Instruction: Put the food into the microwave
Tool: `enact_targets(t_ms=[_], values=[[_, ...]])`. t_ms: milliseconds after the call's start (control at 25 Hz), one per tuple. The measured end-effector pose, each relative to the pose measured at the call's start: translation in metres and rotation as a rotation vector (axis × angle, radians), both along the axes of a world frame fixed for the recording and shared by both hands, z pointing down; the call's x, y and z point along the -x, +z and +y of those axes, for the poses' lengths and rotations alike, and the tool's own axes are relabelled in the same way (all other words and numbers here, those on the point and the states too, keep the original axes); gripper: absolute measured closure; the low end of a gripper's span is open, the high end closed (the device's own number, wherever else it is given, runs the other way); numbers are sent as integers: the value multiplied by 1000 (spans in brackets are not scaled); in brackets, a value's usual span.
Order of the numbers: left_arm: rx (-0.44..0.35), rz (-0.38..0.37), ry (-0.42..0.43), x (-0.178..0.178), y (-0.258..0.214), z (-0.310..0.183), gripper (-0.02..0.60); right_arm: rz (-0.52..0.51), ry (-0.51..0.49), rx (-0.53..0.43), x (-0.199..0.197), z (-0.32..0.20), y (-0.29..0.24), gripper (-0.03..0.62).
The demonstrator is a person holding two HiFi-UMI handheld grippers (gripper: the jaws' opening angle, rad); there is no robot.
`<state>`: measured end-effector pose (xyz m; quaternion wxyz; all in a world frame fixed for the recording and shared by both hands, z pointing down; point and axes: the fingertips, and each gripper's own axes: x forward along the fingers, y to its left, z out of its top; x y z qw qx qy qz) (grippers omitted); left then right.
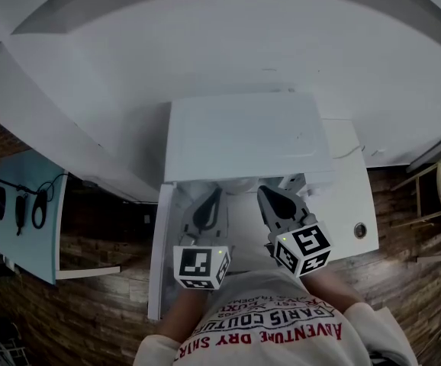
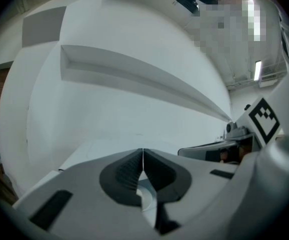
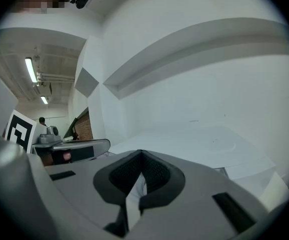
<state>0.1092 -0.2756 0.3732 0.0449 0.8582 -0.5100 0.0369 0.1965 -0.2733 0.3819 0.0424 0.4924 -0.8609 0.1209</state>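
Note:
The white microwave (image 1: 243,136) stands on a white table, and its door (image 1: 158,258) hangs open toward me at the left. My left gripper (image 1: 209,198) and right gripper (image 1: 270,197) both point level at the microwave's front, side by side. Between them is a pale white dish (image 1: 239,223). In the left gripper view the jaws (image 2: 143,156) are closed, with the dish's curved rim (image 2: 147,196) pinched low between the pads. In the right gripper view the jaws (image 3: 142,159) are closed on a white rim (image 3: 134,196) too. The microwave's flat top (image 3: 204,144) lies just ahead. No food shows.
The white table (image 1: 358,204) has a round hole (image 1: 360,229) at its right. A light blue table (image 1: 26,212) with dark cables stands at the left, a chair (image 1: 426,189) at the right. A white wall with a ledge rises behind the microwave.

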Motion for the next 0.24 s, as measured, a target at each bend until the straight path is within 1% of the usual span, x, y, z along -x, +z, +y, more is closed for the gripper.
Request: enact_targets(t_ms=[240], values=[[-1, -4, -3, -3, -1, 3, 574, -5, -4, 8, -3, 3, 3, 583]])
